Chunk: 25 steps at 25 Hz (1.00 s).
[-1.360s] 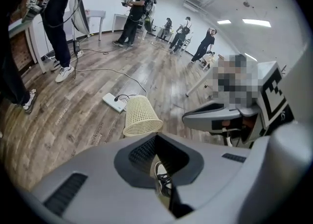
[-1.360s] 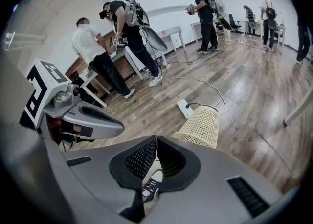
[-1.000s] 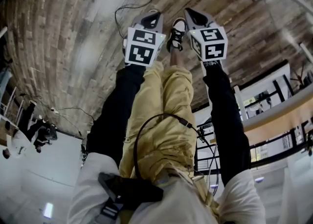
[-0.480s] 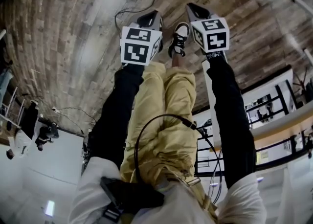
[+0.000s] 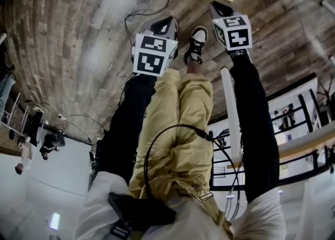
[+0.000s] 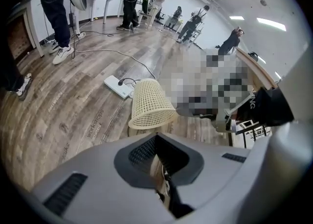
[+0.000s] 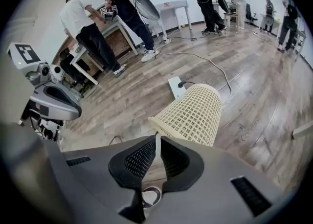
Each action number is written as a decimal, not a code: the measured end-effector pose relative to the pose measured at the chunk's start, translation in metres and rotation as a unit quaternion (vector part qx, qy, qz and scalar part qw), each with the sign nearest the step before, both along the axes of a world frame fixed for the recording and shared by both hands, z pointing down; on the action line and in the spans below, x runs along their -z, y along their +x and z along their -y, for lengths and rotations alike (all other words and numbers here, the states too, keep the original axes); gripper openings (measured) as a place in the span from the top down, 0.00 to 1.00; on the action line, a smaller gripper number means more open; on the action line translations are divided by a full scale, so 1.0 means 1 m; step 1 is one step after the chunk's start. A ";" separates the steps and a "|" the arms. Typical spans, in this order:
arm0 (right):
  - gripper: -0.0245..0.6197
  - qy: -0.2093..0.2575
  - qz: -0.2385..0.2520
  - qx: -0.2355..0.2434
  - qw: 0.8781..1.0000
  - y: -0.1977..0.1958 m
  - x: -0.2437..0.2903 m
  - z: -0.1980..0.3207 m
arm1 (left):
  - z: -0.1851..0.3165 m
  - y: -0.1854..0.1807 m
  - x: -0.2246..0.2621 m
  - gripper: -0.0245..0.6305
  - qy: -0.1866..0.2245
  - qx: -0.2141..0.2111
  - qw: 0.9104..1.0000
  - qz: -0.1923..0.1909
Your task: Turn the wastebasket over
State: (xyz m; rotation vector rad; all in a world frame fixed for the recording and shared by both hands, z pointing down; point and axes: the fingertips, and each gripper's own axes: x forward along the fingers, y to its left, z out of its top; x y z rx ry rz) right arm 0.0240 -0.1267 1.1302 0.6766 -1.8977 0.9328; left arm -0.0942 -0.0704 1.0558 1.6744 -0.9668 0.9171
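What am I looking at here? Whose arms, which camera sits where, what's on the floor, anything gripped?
No robot: a person holds a tool in each hand, each ending in two-jaw tongs and carrying a marker cube. The head view comes from a camera on their head looking steeply down past their legs, showing the left tongs and right tongs. The other two pictures come from cameras riding on each tool, looking along its jaws. On the wood floor sits a cream mesh wastebasket, apparently with its wide rim down, and a white power strip behind it. Both tongs are shut and hold nothing; the basket stands ahead of them, untouched.
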 end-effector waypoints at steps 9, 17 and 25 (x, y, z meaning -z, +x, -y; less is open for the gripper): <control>0.81 0.025 -0.025 0.073 0.997 -0.006 -0.033 0.023 | 0.000 -0.005 -0.015 0.97 -0.003 0.007 1.000 -0.001; 0.79 0.060 -0.113 0.244 0.961 0.003 -0.062 0.019 | -0.008 -0.013 -0.020 0.97 -0.005 0.012 1.000 0.000; 0.89 0.081 -0.138 0.314 0.936 0.000 -0.050 0.015 | -0.012 -0.020 -0.014 0.97 -0.008 0.025 1.000 0.005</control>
